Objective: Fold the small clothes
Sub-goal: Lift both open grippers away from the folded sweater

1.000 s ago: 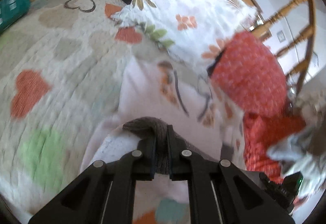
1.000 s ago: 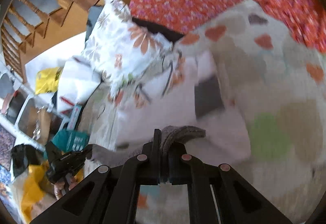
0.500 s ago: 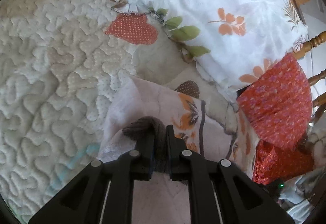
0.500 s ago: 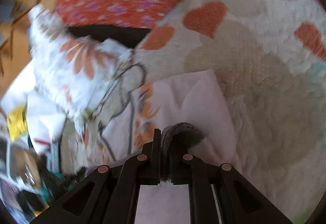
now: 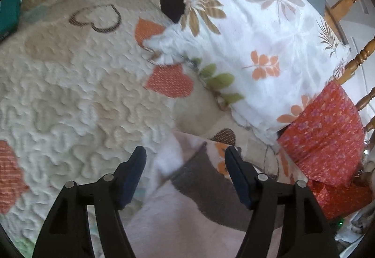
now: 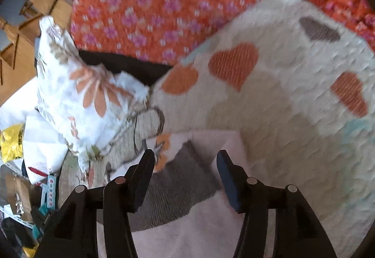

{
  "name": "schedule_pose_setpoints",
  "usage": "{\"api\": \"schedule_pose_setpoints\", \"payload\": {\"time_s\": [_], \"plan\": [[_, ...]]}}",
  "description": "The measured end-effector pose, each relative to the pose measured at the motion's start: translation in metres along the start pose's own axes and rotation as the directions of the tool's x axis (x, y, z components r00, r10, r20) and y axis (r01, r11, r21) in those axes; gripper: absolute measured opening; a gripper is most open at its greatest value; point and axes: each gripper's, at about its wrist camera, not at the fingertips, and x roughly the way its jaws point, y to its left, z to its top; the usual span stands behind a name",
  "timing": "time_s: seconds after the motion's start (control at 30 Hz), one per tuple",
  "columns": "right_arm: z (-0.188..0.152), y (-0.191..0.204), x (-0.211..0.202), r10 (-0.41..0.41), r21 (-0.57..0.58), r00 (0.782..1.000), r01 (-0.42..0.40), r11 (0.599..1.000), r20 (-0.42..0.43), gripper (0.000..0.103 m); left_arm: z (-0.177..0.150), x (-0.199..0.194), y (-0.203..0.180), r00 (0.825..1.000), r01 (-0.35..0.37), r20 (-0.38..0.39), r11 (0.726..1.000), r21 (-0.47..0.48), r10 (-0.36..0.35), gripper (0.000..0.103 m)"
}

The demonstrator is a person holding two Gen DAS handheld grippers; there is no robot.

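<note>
A: Where does the garment (image 5: pixel 192 229) lie?

B: On the quilt (image 5: pixel 70 98), close to its far end, just before the floral pillow (image 5: pixel 257 47). It is pale pink with a grey-brown ribbed band (image 6: pixel 173 194) and an orange flower print, and that band end is laid over the pink body.

A: And the grippers?

B: Both sets of jaws are opening. The left gripper (image 5: pixel 185 157) stands wide over the band, and so does the right gripper (image 6: pixel 185 159). The cloth is between the fingers in each view, but the pads do not press on it.

A: How would it handle?

B: Light and limp, I judge. It is a soft knit that will sag and crease wherever it is lifted. The ribbed band looks thicker and firmer, so a pinch there, or at a corner of the fold, should hold best.

A: The bedding around it?

B: The quilt is puckered and stitched, cream with orange, tan and brown hearts, so I expect the cloth to drag on it, not slide. The pillow is smooth, white and frilled at the edge. Beyond it lies a red cushion (image 6: pixel 178 0) with small pink flowers.
</note>
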Motion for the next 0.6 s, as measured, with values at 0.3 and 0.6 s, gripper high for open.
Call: {"api": "schedule_pose_setpoints", "payload": {"time_s": [0.3, 0.6], "plan": [[-0.033, 0.036, -0.007, 0.008, -0.197, 0.990, -0.035, 0.980, -0.139, 0.051, -0.043, 0.004, -0.026, 0.988, -0.052, -0.124, 0.958, 0.281, 0.090, 0.068], [-0.050, 0.023, 0.028, -0.130, -0.252, 0.962, 0.067, 0.965, -0.239, 0.045, -0.048, 0.031, 0.006, 0.942, -0.231, -0.166, 0.924, 0.305, 0.291, 0.070]]}}
